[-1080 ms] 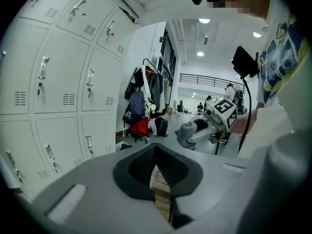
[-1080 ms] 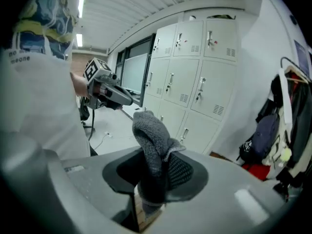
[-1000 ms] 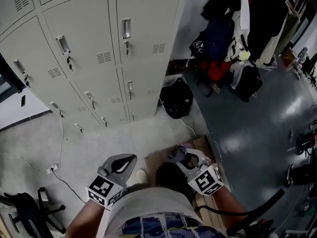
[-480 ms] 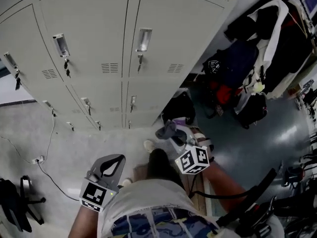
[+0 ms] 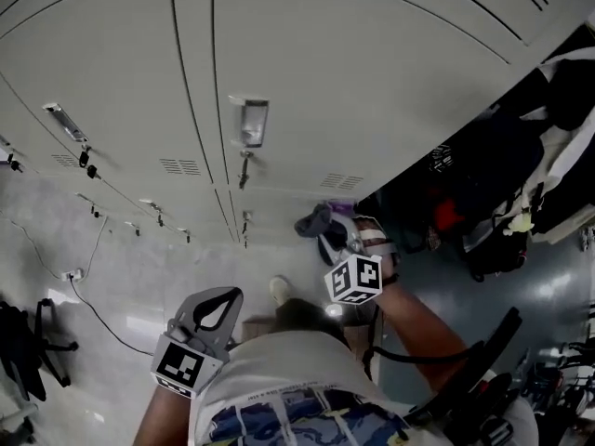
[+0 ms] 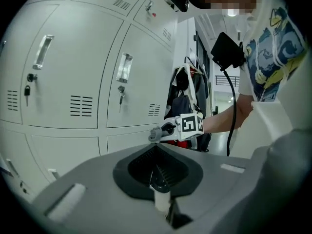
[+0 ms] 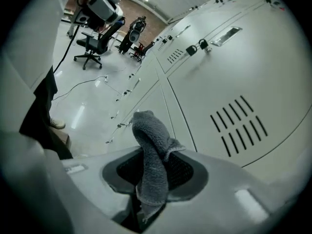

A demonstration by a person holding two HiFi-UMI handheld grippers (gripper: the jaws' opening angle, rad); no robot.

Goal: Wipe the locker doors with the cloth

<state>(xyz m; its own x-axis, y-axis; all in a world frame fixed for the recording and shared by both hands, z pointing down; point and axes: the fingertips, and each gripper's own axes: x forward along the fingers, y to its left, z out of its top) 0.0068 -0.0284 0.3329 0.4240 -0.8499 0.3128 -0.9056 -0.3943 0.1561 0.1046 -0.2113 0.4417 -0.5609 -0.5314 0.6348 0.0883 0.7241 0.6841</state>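
Grey locker doors point(image 5: 307, 91) fill the upper head view, each with a handle and a key in its lock. My right gripper point(image 5: 327, 236) is shut on a grey cloth point(image 5: 313, 221) and held up close to the lower door with vent slots point(image 5: 342, 182). In the right gripper view the cloth point(image 7: 152, 155) sticks up out of the jaws, just short of the vented door point(image 7: 234, 82). My left gripper point(image 5: 216, 310) hangs low by my hip, shut with nothing in it point(image 6: 158, 178). From the left gripper view the right gripper point(image 6: 168, 128) and the cloth point(image 6: 155, 133) show beside the lockers point(image 6: 63, 82).
Hanging clothes and bags point(image 5: 521, 156) crowd the right side of the lockers. An office chair point(image 5: 23, 342) stands at the left, with a cable and floor socket point(image 5: 65, 275) nearby. My shoe point(image 5: 279, 291) is near the locker base. More chairs point(image 7: 95, 45) stand farther down the room.
I have come much closer to the lockers. My right gripper has risen with the cloth from near the floor board to the lower locker door. The left gripper stayed low.
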